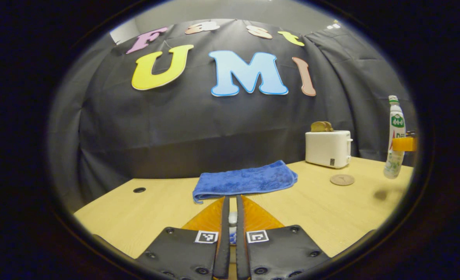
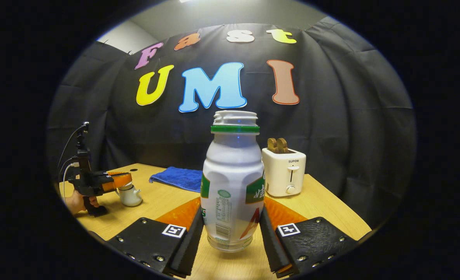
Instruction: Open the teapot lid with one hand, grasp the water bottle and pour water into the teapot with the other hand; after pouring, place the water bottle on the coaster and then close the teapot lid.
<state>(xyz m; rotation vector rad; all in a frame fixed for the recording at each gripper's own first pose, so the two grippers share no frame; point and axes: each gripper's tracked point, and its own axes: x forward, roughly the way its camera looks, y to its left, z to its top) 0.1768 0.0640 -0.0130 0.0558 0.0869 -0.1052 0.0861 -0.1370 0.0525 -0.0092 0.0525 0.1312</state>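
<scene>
My right gripper (image 2: 231, 213) is shut on the water bottle (image 2: 233, 182), a white uncapped bottle with a green neck ring. It is held upright, a little above the table. In the left gripper view the same bottle (image 1: 395, 132) hangs at the far right over its shadow. My left gripper (image 1: 233, 199) is shut on the small white knob of the teapot lid (image 1: 233, 217). In the right gripper view the left gripper (image 2: 111, 181) sits on top of the white teapot (image 2: 130, 196), held by a hand (image 2: 78, 202). Whether the lid is lifted I cannot tell. The round coaster (image 1: 342, 179) lies left of the bottle.
A white toaster (image 1: 328, 148) with bread in its slots stands at the back right, behind the coaster. A folded blue towel (image 1: 245, 181) lies at the back middle of the wooden table (image 1: 136, 217). A small dark hole (image 1: 139, 190) is in the tabletop at left.
</scene>
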